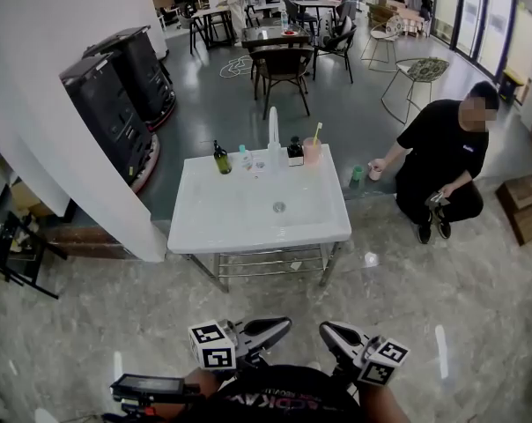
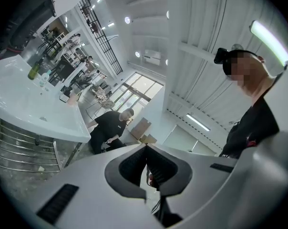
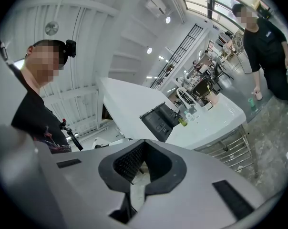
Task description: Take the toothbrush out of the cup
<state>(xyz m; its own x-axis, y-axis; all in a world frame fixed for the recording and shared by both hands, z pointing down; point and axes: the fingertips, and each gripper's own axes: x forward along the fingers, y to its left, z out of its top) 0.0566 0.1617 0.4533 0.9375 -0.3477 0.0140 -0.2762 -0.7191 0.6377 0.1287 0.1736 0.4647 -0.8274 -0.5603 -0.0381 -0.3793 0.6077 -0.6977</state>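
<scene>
Pink cup, toothbrush near upright, is set well ahead of the clenched, empty left gripper and right gripper, the latter nearer.

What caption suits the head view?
Toothbrush in pink cup at sink's back edge; left tool and right tool shut, far off.

No text can be read with certainty. Between the left gripper and the right gripper, just behind them, red-orange lettering runs across a dark shirt, too blurred and cut off to spell out. Each gripper's cube carries black-and-white square patterns, not letters or numbers. Well ahead of both grippers, any print on the bottles on the white sink is too small to tell.
</scene>
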